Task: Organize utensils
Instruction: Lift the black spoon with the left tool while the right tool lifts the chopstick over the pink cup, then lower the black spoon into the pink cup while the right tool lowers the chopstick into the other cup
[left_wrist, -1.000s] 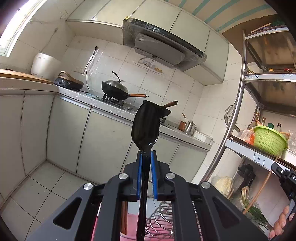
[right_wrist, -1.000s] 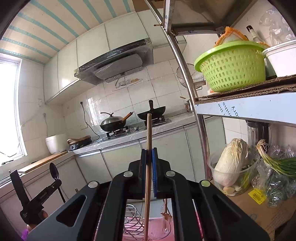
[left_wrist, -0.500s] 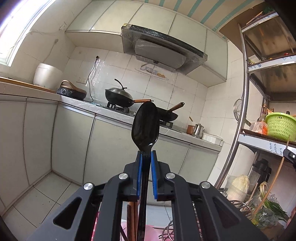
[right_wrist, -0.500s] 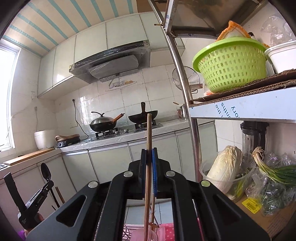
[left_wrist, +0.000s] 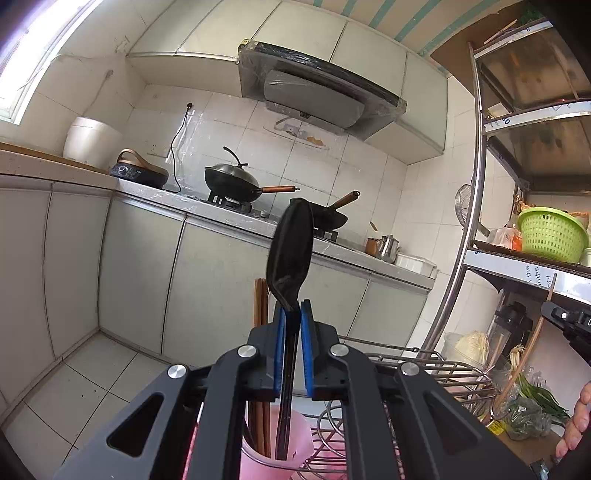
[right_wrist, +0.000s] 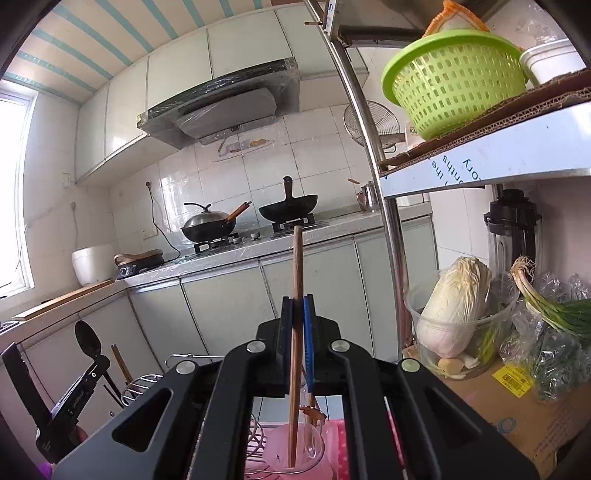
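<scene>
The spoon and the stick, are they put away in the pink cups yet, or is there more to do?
Almost. Some brown chopsticks already stand in the pink cup. The left gripper is shut on the black spoon, handle tip inside that cup. The right gripper is shut on the wooden chopstick, its lower end in a clear pink cup. Left to do: let both go.

There are two grippers: the left gripper (left_wrist: 291, 314) at 6 o'clock in its view and the right gripper (right_wrist: 297, 306). One black spoon (left_wrist: 291, 243), two pans on the stove, the lidded wok (left_wrist: 232, 179) at 10 o'clock and the open pan (left_wrist: 330, 218). One green basket (left_wrist: 552, 232) at 3 o'clock, one pink cup (left_wrist: 271, 454), one cabbage (right_wrist: 452, 299).
</scene>
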